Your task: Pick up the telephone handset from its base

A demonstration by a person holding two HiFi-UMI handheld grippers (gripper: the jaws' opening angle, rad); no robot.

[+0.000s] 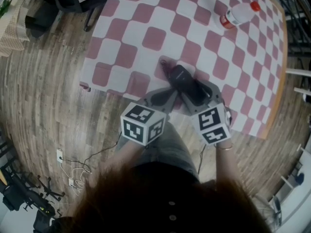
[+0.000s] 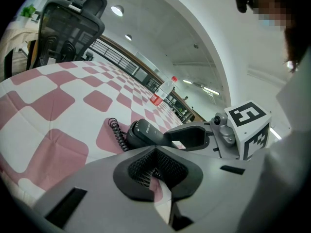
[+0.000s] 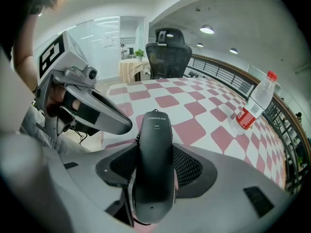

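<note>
Now, at the left, the left tongs (image 2: 155,152) are clenched on nothing, near the tabletop (image 1: 146,13) edge. Just beyond them a coiled cord (image 2: 114,130) trails from the telephone handset (image 3: 155,125), a smooth, rounded black bar with small pale lettering at its far end. The right tongs (image 3: 155,149) grasp its nearer part, low over the pink-and-white checked cloth; no base can be made out. Likely risks are the cord tugging the handset askew, or the slick plastic sliding between the pads. A bottle (image 1: 239,13) stands far right.
</note>
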